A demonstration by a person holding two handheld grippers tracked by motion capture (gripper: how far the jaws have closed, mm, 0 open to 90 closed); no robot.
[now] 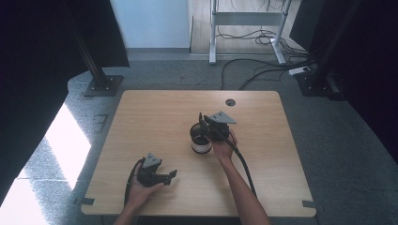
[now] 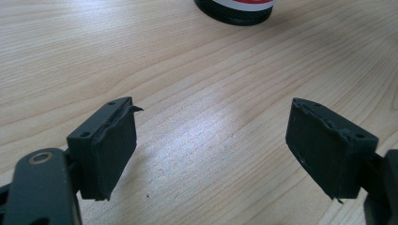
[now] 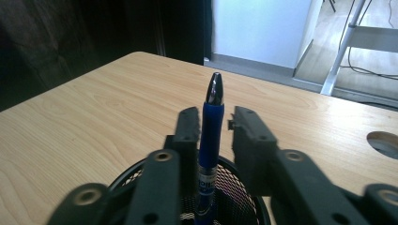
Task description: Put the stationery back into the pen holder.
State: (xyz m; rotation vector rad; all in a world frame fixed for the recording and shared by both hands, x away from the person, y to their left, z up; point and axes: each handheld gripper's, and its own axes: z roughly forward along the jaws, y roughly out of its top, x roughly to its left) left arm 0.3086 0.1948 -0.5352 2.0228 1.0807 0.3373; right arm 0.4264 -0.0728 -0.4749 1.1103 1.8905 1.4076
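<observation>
A black mesh pen cup (image 1: 201,140) with a white band at its base stands at the middle of the wooden table (image 1: 155,117). A blue pen (image 3: 210,126) stands upright in the cup (image 3: 234,192), its dark tip pointing up. My right gripper (image 1: 203,127) hovers over the cup, its jaws on either side of the pen (image 1: 200,118). In the right gripper view (image 3: 216,129) the left jaw touches the pen and a narrow gap shows at the right jaw. My left gripper (image 1: 172,175) rests low near the table's front left, open and empty (image 2: 211,140), facing the cup's base (image 2: 234,11).
A round cable hole (image 1: 230,102) is cut in the table near its far edge. Black stands and loose cables lie on the floor beyond the table. Bare wood lies between the two grippers.
</observation>
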